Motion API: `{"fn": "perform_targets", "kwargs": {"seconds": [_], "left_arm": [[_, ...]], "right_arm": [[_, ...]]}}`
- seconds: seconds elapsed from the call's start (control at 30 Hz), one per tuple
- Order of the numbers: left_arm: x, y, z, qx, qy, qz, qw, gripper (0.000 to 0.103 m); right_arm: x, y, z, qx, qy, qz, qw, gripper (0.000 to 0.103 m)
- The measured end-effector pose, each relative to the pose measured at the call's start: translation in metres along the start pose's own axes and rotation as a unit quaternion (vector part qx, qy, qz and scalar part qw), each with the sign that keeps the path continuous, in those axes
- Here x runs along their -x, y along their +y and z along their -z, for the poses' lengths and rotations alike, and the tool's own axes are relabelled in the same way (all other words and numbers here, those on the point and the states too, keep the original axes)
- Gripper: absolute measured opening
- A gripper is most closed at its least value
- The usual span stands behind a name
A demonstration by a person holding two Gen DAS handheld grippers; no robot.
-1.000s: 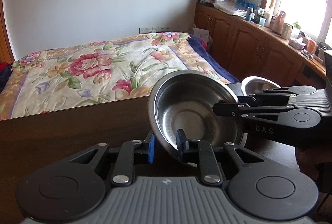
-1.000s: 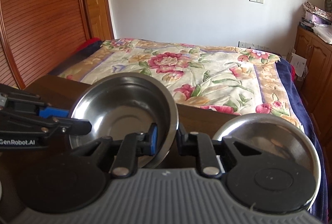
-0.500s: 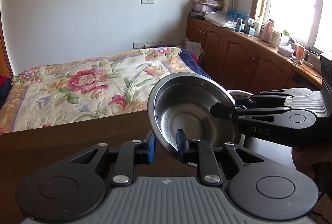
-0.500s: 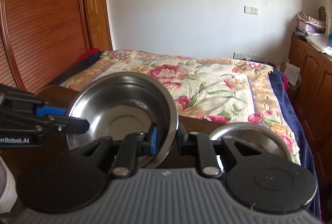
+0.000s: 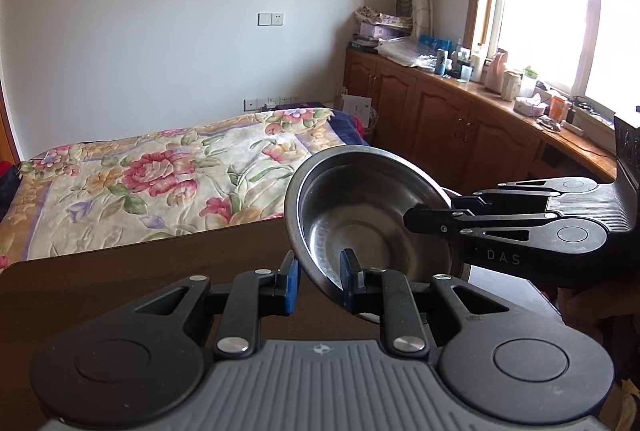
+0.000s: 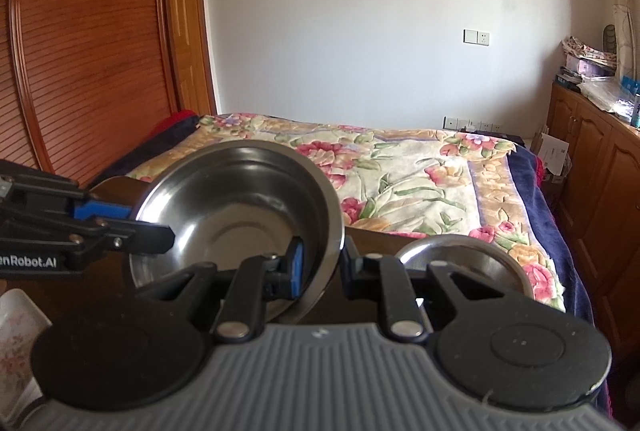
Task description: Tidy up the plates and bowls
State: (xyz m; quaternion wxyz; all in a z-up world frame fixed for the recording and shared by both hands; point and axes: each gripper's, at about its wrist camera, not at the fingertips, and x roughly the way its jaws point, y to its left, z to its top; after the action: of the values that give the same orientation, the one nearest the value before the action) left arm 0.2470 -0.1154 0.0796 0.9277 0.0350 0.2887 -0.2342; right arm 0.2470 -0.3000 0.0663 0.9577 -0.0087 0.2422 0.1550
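Note:
A steel bowl [image 5: 360, 223] hangs tilted above the dark wooden table [image 5: 120, 271], held from two sides. My left gripper [image 5: 320, 281] is shut on its near rim, one finger inside and one outside. My right gripper [image 5: 408, 223] comes in from the right and clamps the opposite rim. In the right wrist view the same bowl [image 6: 240, 207] sits between my right gripper [image 6: 322, 265] and the left gripper [image 6: 168, 231]. A second steel bowl [image 6: 460, 259] rests on the table to the right, partly hidden behind my right gripper.
A white floral plate [image 6: 16, 327] shows at the lower left edge. Beyond the table lies a bed with a flowered blanket [image 5: 160, 171]. Wooden cabinets [image 5: 460, 127] with clutter run along the right wall under the window. A hand [image 5: 588, 303] holds the right gripper.
Both grippers have risen with the bowl between them. The table and the second bowl have dropped lower in view. The grip on the rim is unchanged.

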Motion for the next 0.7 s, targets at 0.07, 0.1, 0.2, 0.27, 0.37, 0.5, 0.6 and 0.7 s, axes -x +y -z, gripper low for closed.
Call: {"fn": "perform_targets", "kwargs": {"seconds": [0.07,0.1,0.2,0.27,0.37,0.5,0.6,0.7], "left_arm": [[0.006,-0.002,0.004,0.0,-0.002,0.004,1.0,0.023],[0.009,-0.003,0.007,0.0,-0.003,0.005,1.0,0.023],[0.017,-0.005,0.014,0.004,-0.003,0.011,0.9999,0.023],[0.023,-0.005,0.02,0.007,-0.003,0.015,0.9999,0.023],[0.03,-0.007,0.028,0.009,-0.003,0.02,0.9998,0.023],[0.04,-0.009,0.039,0.012,-0.006,0.025,0.9996,0.023],[0.047,-0.013,0.05,0.008,-0.008,0.028,0.9996,0.023],[0.055,-0.014,0.058,0.012,-0.008,0.035,0.9993,0.023]], "right_arm": [[0.006,0.001,0.003,-0.002,-0.002,-0.001,1.0,0.021],[0.009,0.001,0.004,-0.002,-0.002,-0.001,1.0,0.021],[0.017,0.004,0.01,0.007,-0.005,0.001,1.0,0.021],[0.022,0.008,0.014,0.009,-0.005,0.001,1.0,0.021],[0.03,0.012,0.019,0.007,-0.005,0.0,1.0,0.021],[0.039,0.016,0.026,0.004,-0.005,-0.003,1.0,0.021],[0.045,0.019,0.032,0.002,-0.003,-0.005,1.0,0.021],[0.051,0.022,0.036,0.002,-0.002,-0.006,1.0,0.021]]}}
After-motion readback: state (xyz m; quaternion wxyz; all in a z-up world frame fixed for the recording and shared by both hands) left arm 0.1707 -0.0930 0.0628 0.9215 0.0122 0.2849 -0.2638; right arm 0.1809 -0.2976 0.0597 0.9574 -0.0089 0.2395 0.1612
